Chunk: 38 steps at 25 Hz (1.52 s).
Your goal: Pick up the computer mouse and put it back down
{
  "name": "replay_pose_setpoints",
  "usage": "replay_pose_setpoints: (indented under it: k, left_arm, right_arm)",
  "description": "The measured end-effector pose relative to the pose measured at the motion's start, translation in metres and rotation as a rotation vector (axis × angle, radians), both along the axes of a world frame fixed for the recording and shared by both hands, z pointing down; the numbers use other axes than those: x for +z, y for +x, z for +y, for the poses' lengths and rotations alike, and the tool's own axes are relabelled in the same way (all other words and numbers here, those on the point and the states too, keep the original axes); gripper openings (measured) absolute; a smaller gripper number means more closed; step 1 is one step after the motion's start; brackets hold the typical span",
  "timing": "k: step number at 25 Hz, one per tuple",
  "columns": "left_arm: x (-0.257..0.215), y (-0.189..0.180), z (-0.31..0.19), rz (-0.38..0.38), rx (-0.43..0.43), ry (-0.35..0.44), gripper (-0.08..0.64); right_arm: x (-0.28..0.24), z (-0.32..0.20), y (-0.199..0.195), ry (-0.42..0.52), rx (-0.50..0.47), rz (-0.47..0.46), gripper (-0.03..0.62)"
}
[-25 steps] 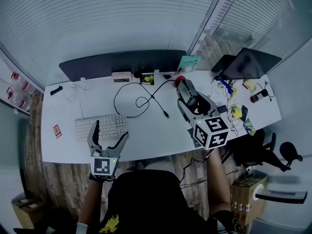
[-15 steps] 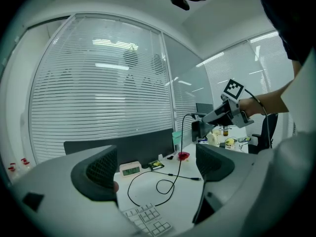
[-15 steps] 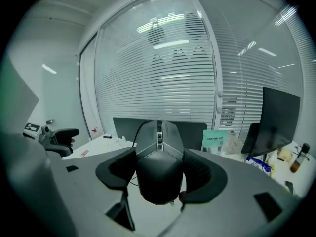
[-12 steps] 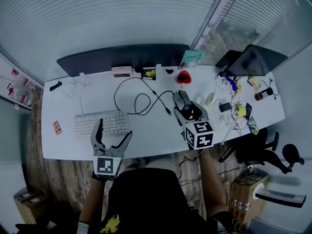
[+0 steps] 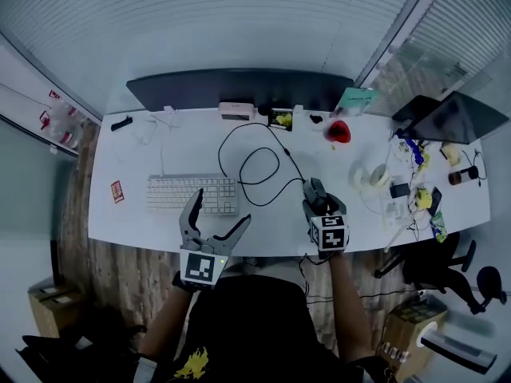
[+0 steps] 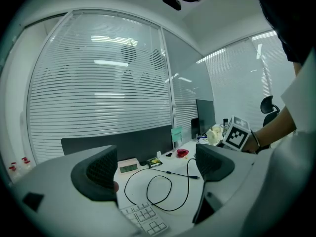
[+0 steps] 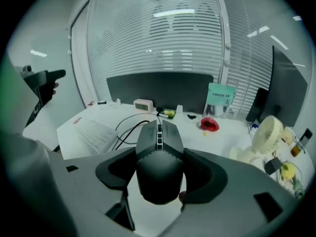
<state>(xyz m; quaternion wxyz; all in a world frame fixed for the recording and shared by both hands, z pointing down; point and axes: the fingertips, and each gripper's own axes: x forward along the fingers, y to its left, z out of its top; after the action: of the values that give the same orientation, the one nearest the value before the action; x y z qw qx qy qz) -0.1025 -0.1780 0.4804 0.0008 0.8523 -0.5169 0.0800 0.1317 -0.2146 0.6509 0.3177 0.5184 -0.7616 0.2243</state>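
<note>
A dark grey computer mouse [image 7: 159,157] sits between the jaws of my right gripper [image 7: 159,176], which is shut on its sides. In the head view the mouse [image 5: 314,192] is low over the white desk [image 5: 267,222], near the front edge, nose pointing away from me. I cannot tell whether it touches the desk. A black cable [image 5: 259,164] loops over the desk behind it. My left gripper [image 5: 217,212] hangs open and empty at the front edge, just right of the white keyboard [image 5: 192,194]. In the left gripper view its jaws [image 6: 155,169] stand wide apart.
A dark monitor back [image 5: 239,90] runs along the far edge, with a small clock [image 5: 236,110] and a red object [image 5: 338,131] before it. A white tape roll [image 5: 374,174] and several small items crowd the desk's right end, beside a laptop [image 5: 455,118] and a chair [image 5: 447,262].
My right gripper has come down with the mouse, from well above the desk to low over its front part. The left gripper has barely shifted.
</note>
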Motion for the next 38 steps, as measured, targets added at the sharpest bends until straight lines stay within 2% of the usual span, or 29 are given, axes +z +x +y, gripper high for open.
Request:
replay_pose_setpoints:
  k: [4,9,15,19,26,28,30,32,34,38]
  left_arm:
    - [-0.001,-0.004,-0.002,-0.001,-0.015,-0.003,0.506]
    - [0.007,0.0,0.0,-0.059,-0.01,-0.017,0.506]
    - [0.007,-0.009,-0.001,-0.04,-0.023,-0.018,0.506]
    - [0.007,-0.008,0.004,-0.04,-0.025,-0.021,0.506]
    - [0.005,-0.018,0.014,0.01,-0.034,-0.024,0.506]
    - [0.006,-0.022,0.019,0.018,-0.046,-0.031,0.506]
    - [0.01,-0.024,0.026,0.015,-0.049,-0.043,0.506]
    - [0.011,-0.027,0.033,0.011,-0.047,-0.049,0.506]
    - [0.007,-0.032,0.039,0.018,-0.047,-0.043,0.506]
    - [-0.002,-0.048,0.044,0.07,-0.056,-0.042,0.506]
  right_arm:
    - [0.055,0.009,-0.004,-0.091,0.025,0.008,0.304]
    - [0.101,0.016,0.008,-0.163,0.081,0.017,0.304]
    - [0.145,0.026,-0.002,-0.252,0.125,0.034,0.304]
    - [0.155,0.031,-0.003,-0.253,0.124,0.042,0.304]
    - [0.155,0.04,-0.012,-0.273,0.112,0.083,0.305]
    - [0.157,0.041,-0.013,-0.291,0.112,0.075,0.307]
    - [0.154,0.038,-0.011,-0.271,0.097,0.051,0.311]
    - [0.153,0.04,-0.016,-0.244,0.064,0.015,0.369]
    - [0.151,0.048,-0.025,-0.221,0.044,-0.012,0.555]
    - [0.111,0.067,-0.028,-0.124,0.096,-0.036,0.555]
